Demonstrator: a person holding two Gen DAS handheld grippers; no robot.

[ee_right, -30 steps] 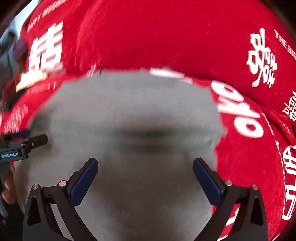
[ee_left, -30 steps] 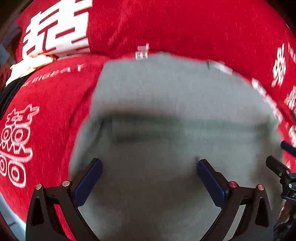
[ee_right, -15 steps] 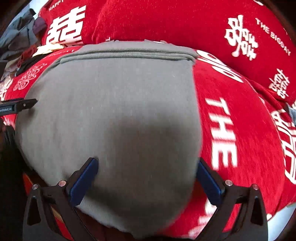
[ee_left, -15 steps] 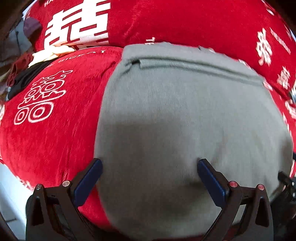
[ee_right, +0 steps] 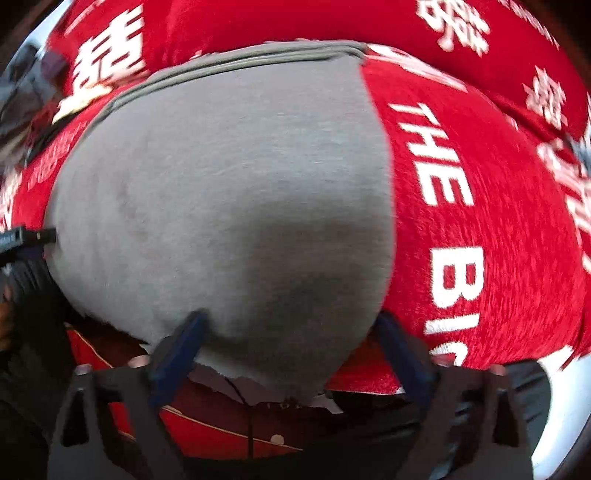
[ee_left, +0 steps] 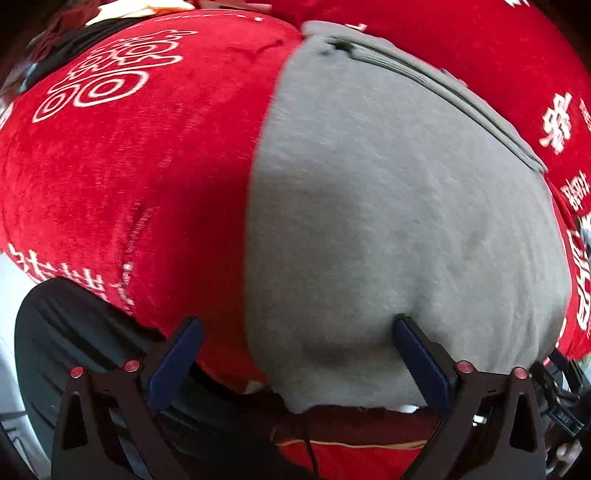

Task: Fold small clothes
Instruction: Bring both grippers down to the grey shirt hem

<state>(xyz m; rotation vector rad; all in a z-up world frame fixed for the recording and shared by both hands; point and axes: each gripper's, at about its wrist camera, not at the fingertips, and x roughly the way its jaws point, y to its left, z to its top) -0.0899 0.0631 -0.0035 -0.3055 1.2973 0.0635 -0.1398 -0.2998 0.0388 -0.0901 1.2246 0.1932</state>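
Note:
A grey folded garment (ee_left: 399,206) lies flat on a red cloth with white lettering (ee_left: 122,166); its stitched band runs along the far edge. It also shows in the right wrist view (ee_right: 229,192). My left gripper (ee_left: 295,336) is open, hovering over the garment's near left edge. My right gripper (ee_right: 291,332) is open over the garment's near right corner. Neither holds anything. The left gripper's tip (ee_right: 33,236) shows at the left edge of the right wrist view.
The red cloth (ee_right: 480,206) covers a cushioned surface that drops off at the near edge. Dark fabric (ee_left: 74,332) lies below at lower left. A pile of other clothes (ee_left: 92,18) sits at the far left.
Both grippers have pulled back toward the near edge of the garment. The far band has receded upward in both views. Both stayed open.

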